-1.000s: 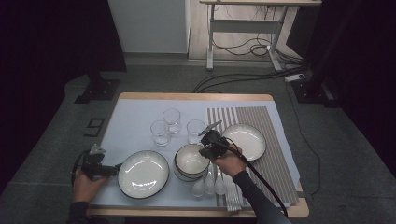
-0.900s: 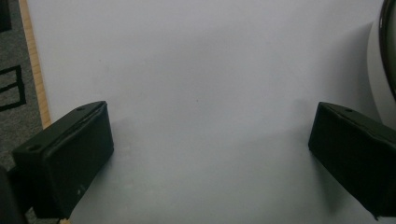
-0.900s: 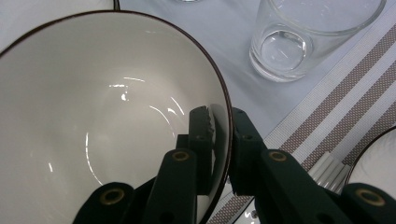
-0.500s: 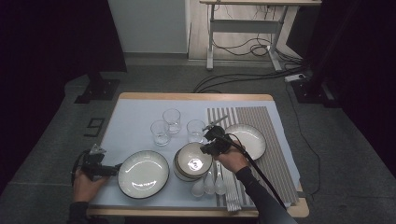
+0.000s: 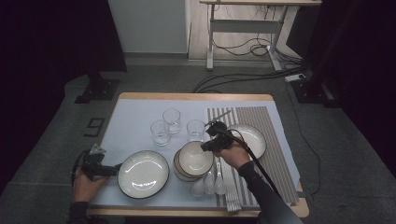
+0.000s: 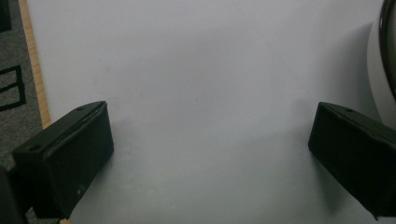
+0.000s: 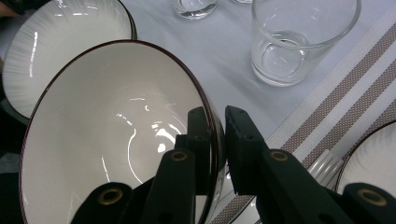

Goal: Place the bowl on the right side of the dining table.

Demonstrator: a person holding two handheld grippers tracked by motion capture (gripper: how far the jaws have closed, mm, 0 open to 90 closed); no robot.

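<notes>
My right gripper (image 5: 208, 145) is shut on the near rim of a white bowl with a dark rim (image 5: 195, 157), one jaw inside and one outside. In the right gripper view, the bowl (image 7: 107, 135) is tilted between the jaws of my right gripper (image 7: 217, 121). It hangs just over a stack of like bowls (image 5: 179, 171). My left gripper (image 5: 112, 168) rests open at the table's left edge, beside a large white plate (image 5: 143, 173). In the left gripper view, my left gripper (image 6: 210, 140) has only white cloth between its jaws, and the plate's rim (image 6: 386, 70) is at the right.
Three glasses (image 5: 172, 120) (image 5: 160, 132) (image 5: 195, 130) stand behind the bowls; one glass (image 7: 299, 37) is close ahead of the right jaws. A second plate (image 5: 250, 140) lies on the striped mat (image 5: 278, 154). White spoons (image 5: 208, 184) lie near the front edge.
The right gripper has shifted slightly, and the held bowl has tipped up a little over the stack. The left gripper and the plate have stayed in place.
</notes>
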